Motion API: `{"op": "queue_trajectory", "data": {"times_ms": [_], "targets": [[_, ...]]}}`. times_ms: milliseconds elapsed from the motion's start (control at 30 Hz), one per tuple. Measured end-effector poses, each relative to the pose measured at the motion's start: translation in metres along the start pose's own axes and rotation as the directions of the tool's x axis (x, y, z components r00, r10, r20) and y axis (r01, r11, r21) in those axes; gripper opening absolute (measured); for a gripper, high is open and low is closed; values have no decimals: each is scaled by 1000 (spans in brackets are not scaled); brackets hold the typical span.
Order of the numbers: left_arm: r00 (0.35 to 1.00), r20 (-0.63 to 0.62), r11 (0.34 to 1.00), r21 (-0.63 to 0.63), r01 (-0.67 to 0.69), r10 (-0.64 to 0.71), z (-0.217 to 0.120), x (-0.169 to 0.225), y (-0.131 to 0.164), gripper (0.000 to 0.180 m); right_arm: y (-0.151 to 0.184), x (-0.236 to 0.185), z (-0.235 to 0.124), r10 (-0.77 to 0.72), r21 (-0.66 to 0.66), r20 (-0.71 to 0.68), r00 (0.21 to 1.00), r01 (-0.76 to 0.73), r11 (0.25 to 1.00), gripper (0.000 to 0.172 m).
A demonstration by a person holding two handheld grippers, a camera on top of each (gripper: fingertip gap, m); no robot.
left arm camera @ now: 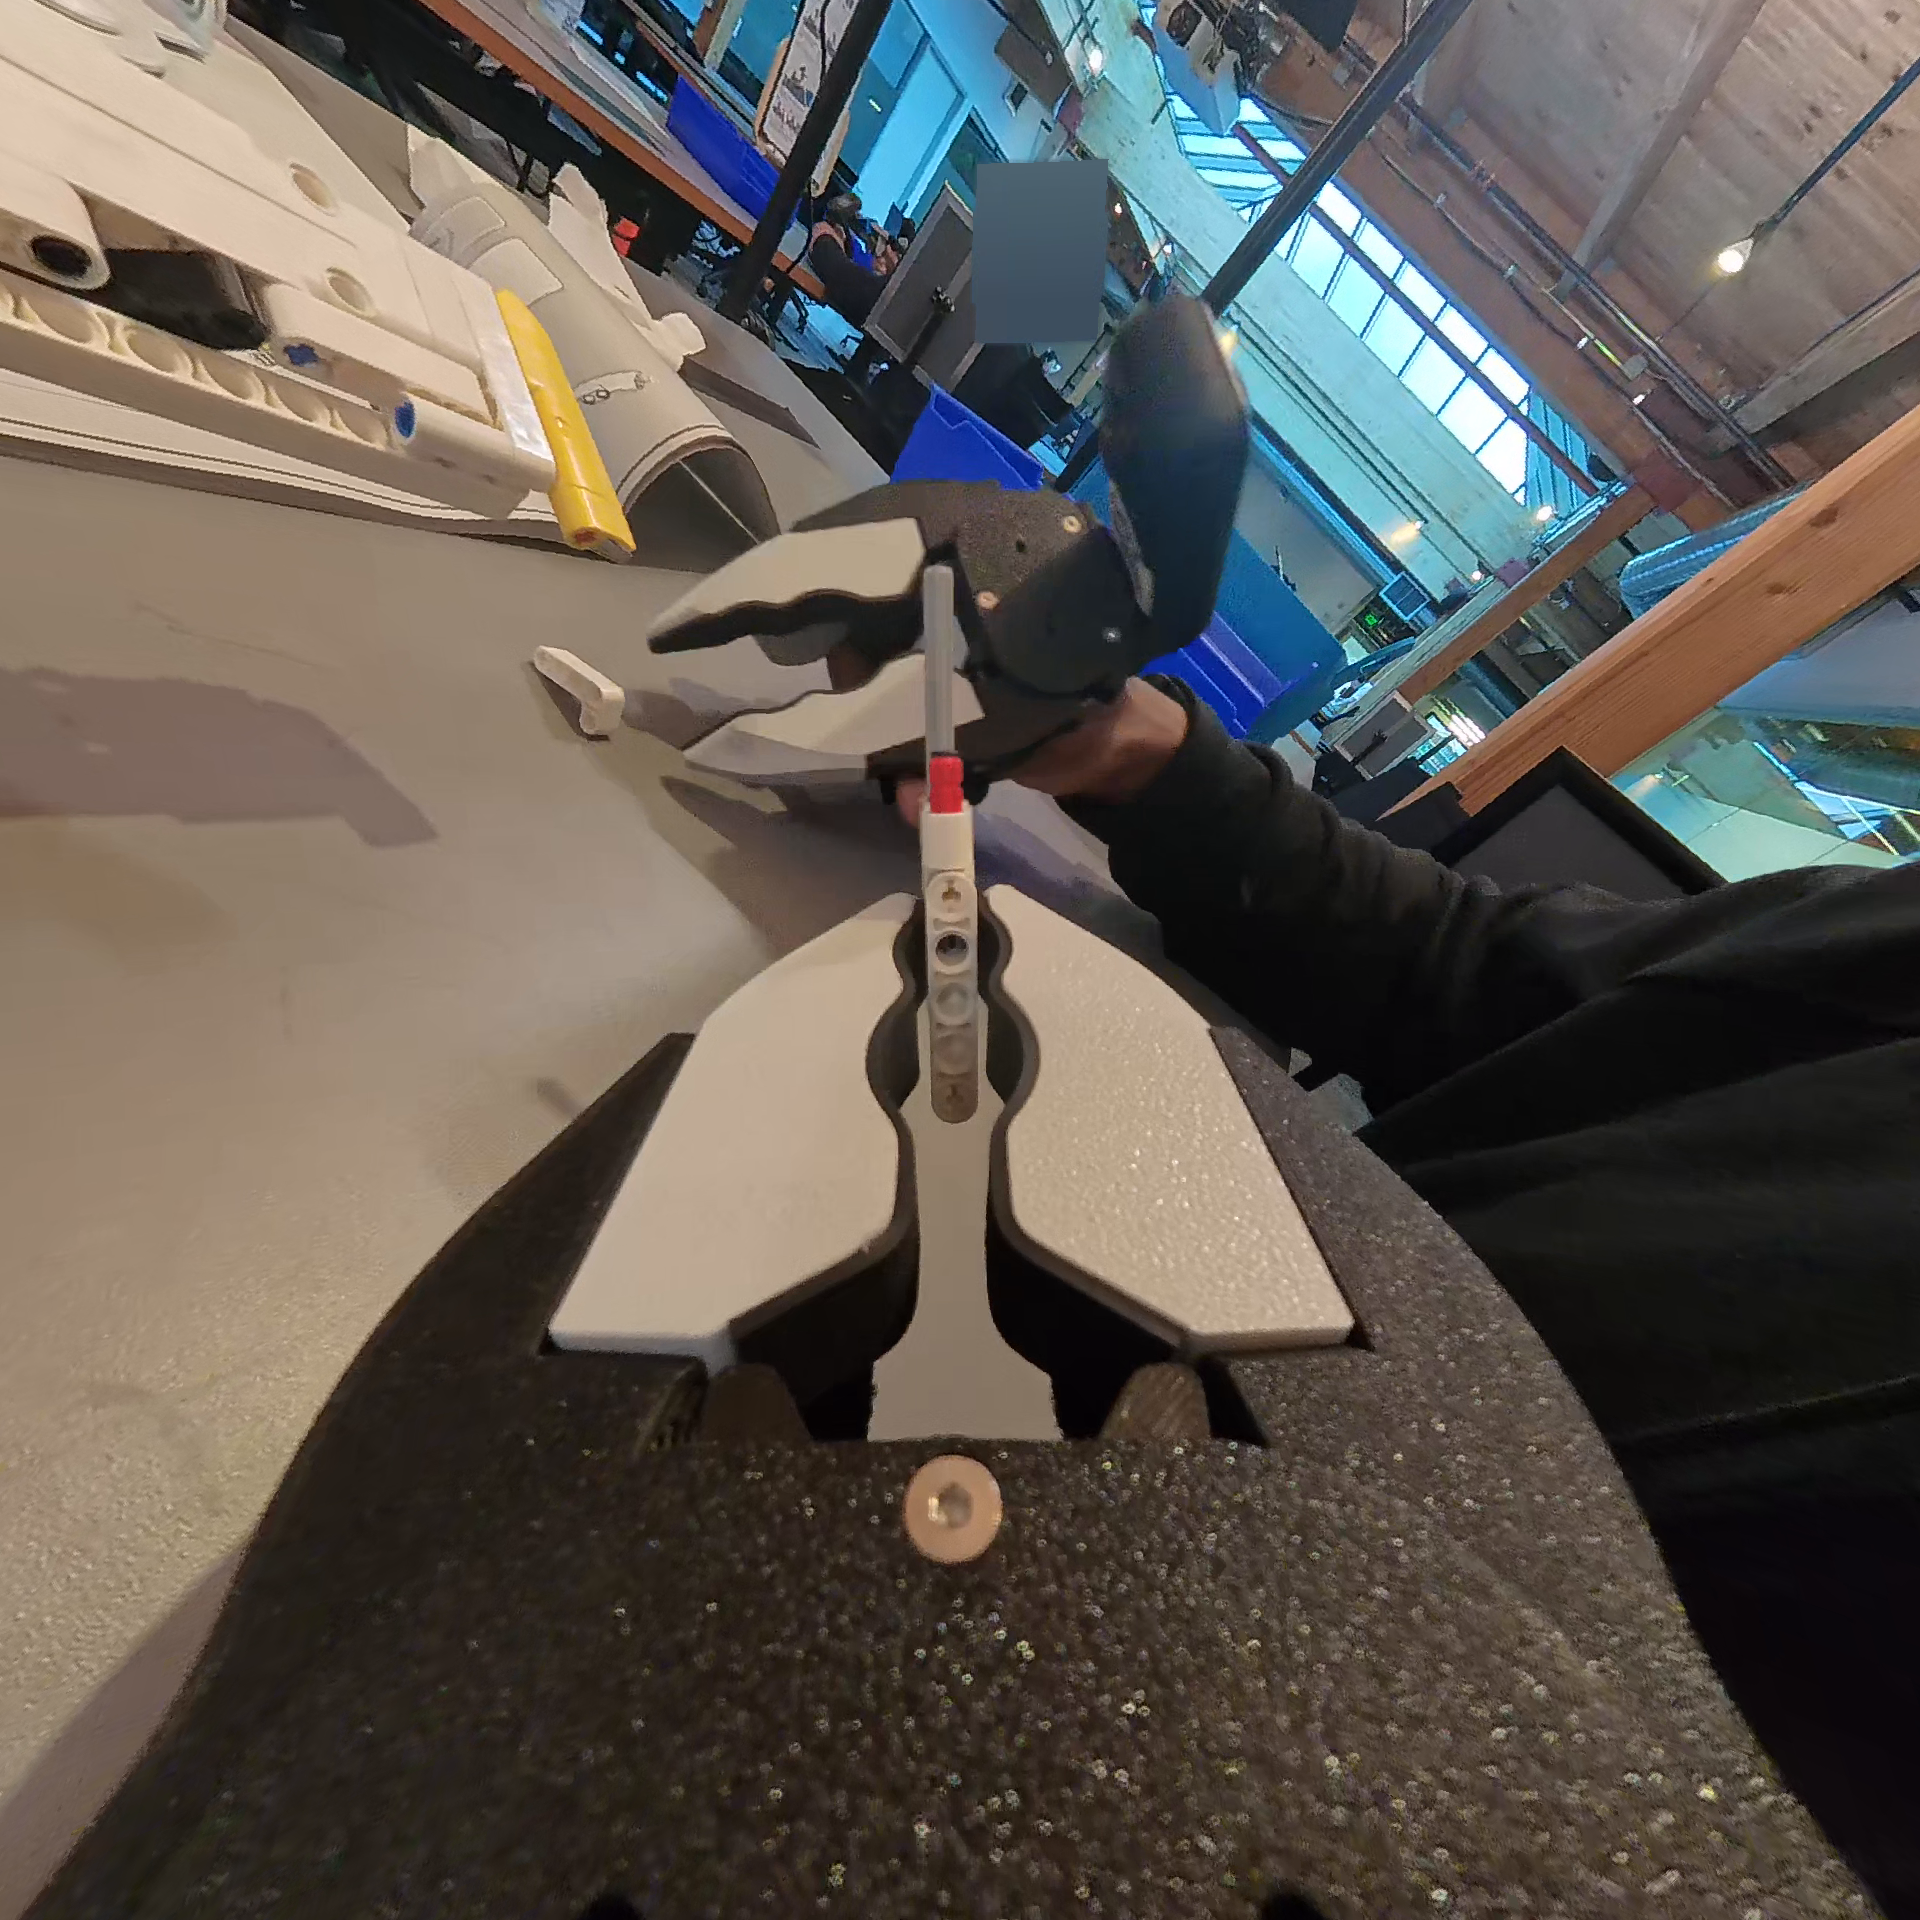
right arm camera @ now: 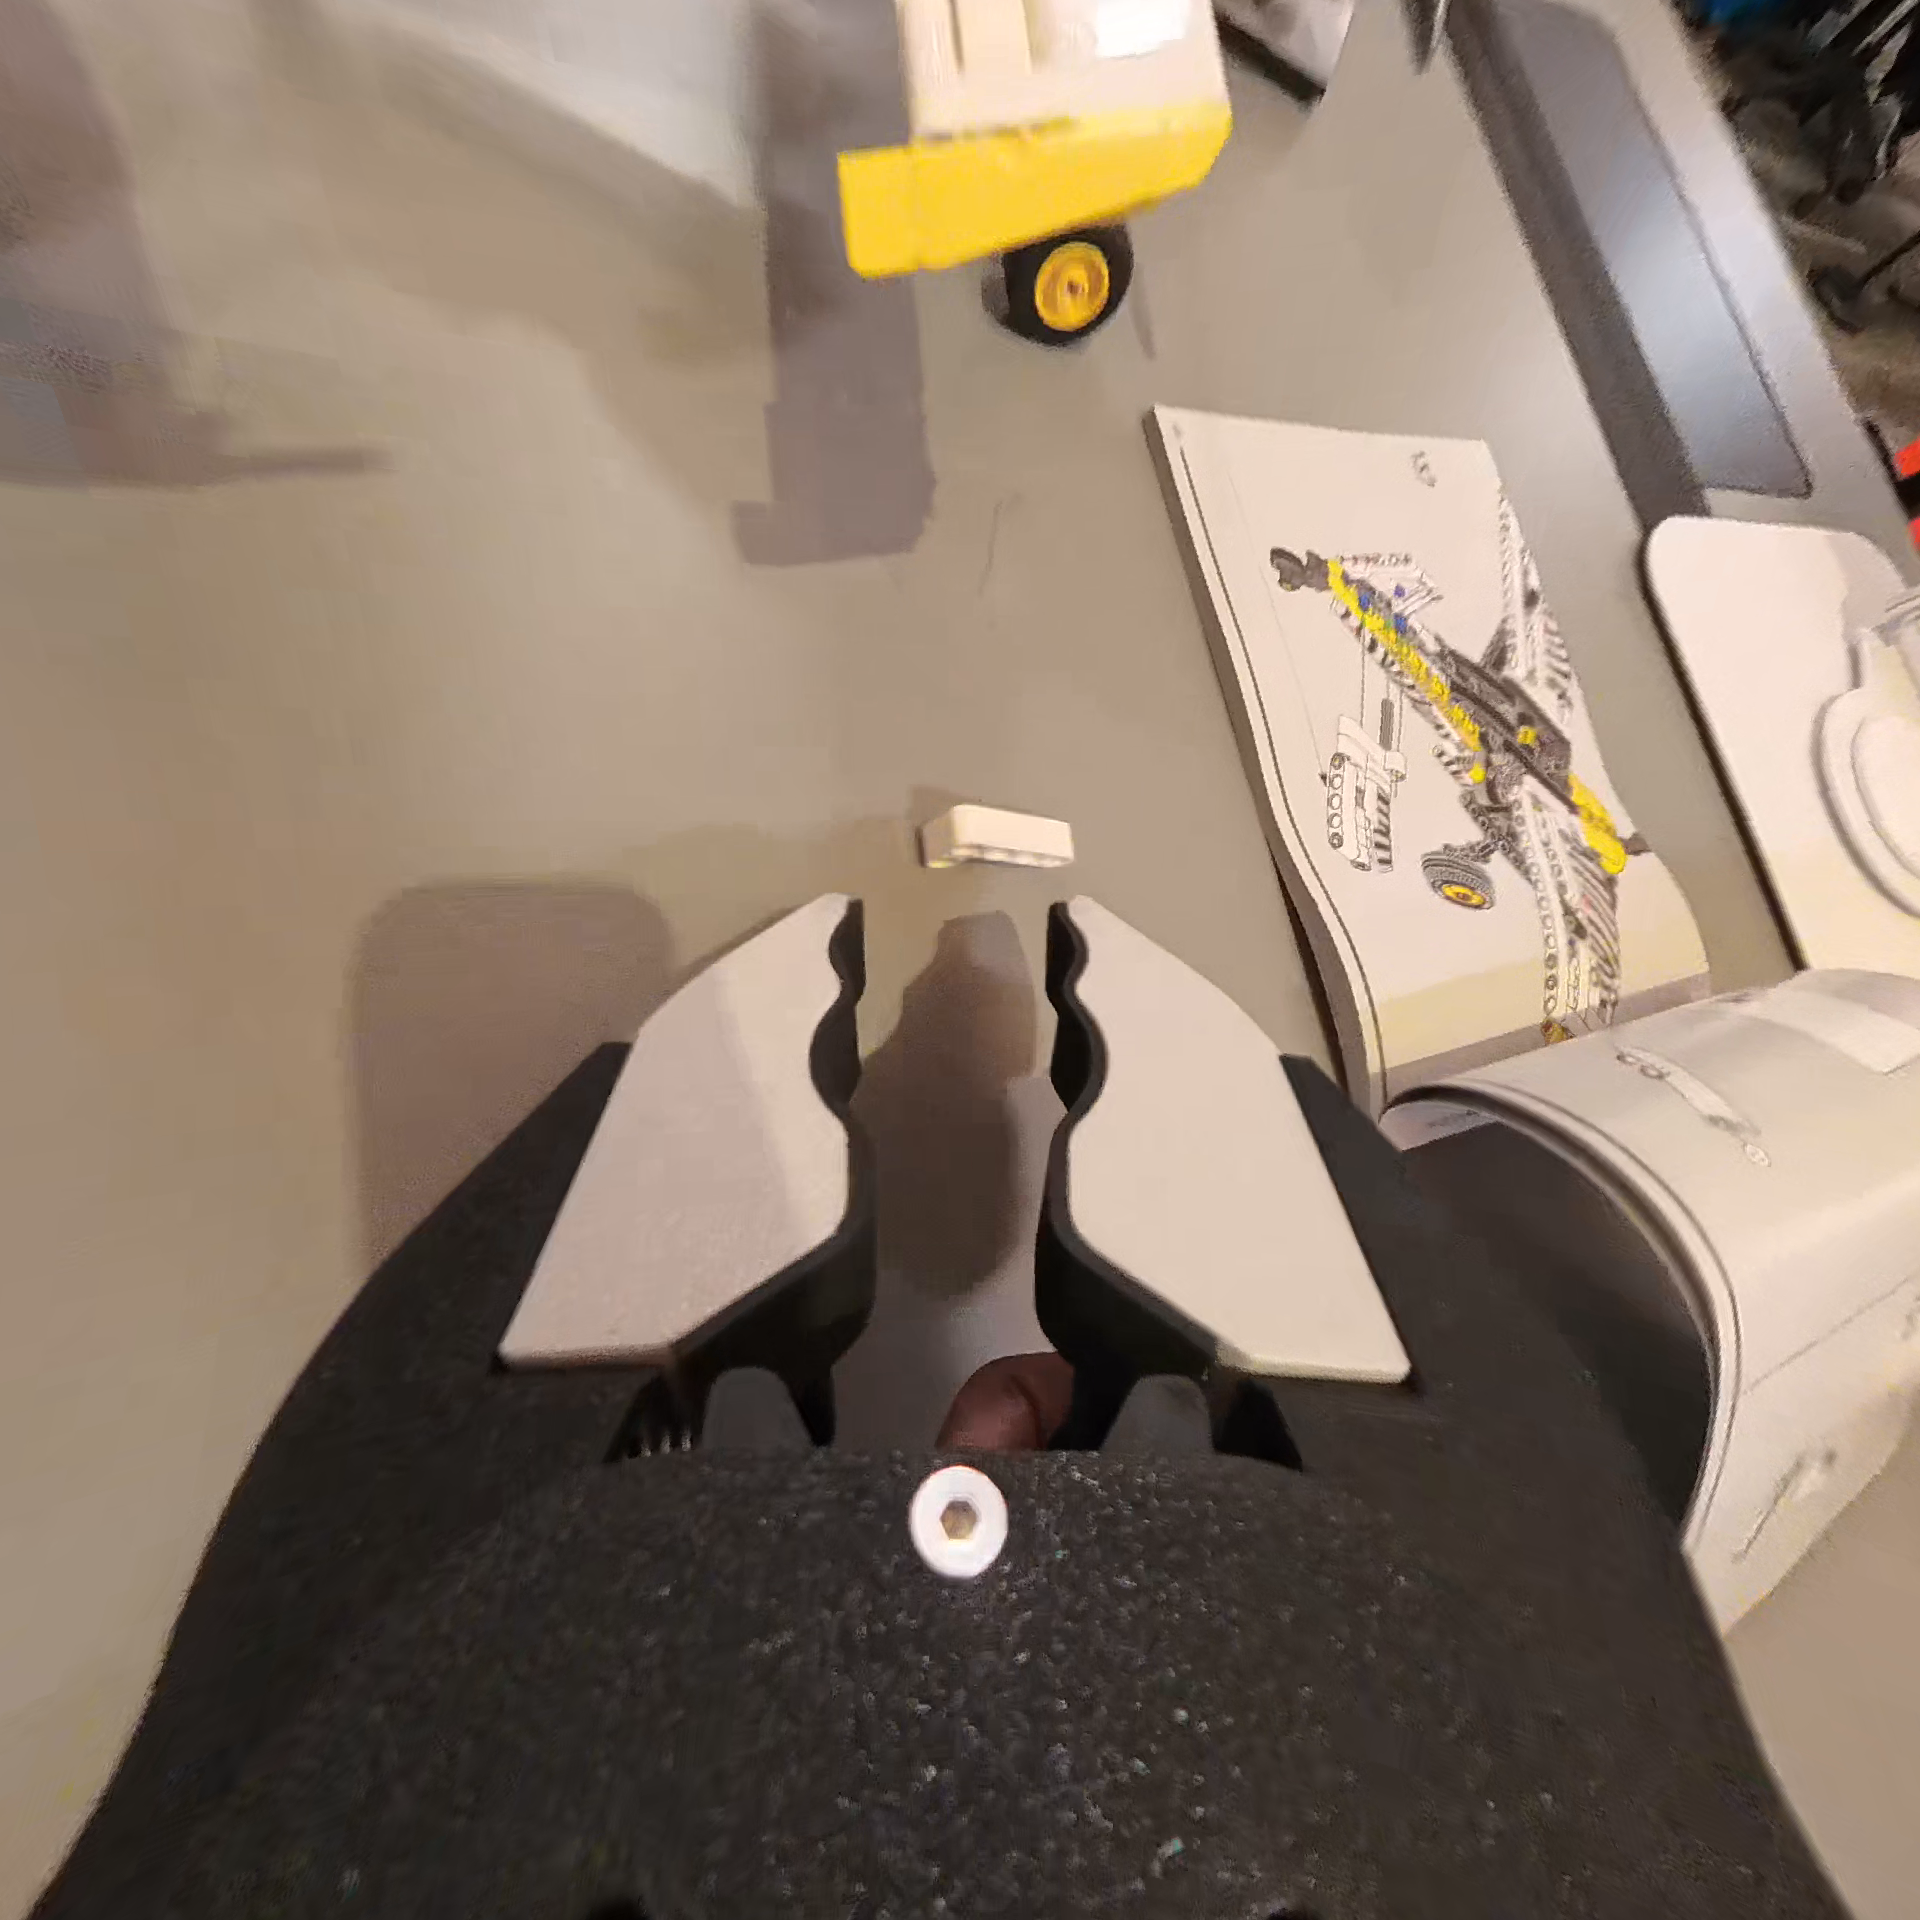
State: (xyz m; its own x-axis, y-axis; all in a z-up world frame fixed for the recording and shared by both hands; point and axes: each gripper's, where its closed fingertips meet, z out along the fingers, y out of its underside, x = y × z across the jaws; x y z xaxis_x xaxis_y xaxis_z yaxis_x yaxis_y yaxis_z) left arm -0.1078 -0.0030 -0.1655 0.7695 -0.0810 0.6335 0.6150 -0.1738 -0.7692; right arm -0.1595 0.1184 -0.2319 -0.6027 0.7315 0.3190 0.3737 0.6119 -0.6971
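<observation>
Left wrist view: the left tongs are clenched on a white perforated toy-building beam, their pads pressed to its two sides; the beam stands out forward and carries a red bush with a thin grey axle rising from it. Beyond the axle the right tongs hang released over the surface, held by a hand in a dark sleeve. In the right wrist view those same tongs stand apart with nothing between the pads, and a small white beam piece lies flat on the grey surface just ahead of the tips, not touched. To its right lies an open instruction booklet with a drawing of a yellow and white model, its near end curled into a roll. Farther off a yellow and white brick assembly sits beside a black wheel with a yellow hub; it is blurred. A white tray lies at the right edge. The room behind is a workshop hall with timber beams, tall windows, long benches and blue bins.
</observation>
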Motion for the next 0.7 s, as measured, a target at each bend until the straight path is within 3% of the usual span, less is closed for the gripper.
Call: {"op": "queue_trajectory", "data": {"times_ms": [133, 267, 400, 467, 700], "targets": [[1000, 13, 1000, 1, -4, 4, -2, -4, -2, 8, -1, 2, 9, -53, -42, 47, 998, 55, 998, 34], [1000, 26, 1000, -1, -12, 12, -4, -9, -5, 8, -2, 15, 9, -295, -46, 34, 955, 296, 954, 33], [998, 44, 999, -4, -36, 36, -5, -13, -7, 8, -6, 21, 9, -611, 13, -23, 791, 612, 791, 31], [997, 58, 998, -8, -58, 59, -4, -15, -8, 8, -5, 21, 13, -702, 14, -22, 711, 703, 711, 31], [995, 65, 997, 0, -82, 82, -5, -20, -13, 8, -6, 13, 26, -747, 47, 187, 639, 753, 656, 22]]}}
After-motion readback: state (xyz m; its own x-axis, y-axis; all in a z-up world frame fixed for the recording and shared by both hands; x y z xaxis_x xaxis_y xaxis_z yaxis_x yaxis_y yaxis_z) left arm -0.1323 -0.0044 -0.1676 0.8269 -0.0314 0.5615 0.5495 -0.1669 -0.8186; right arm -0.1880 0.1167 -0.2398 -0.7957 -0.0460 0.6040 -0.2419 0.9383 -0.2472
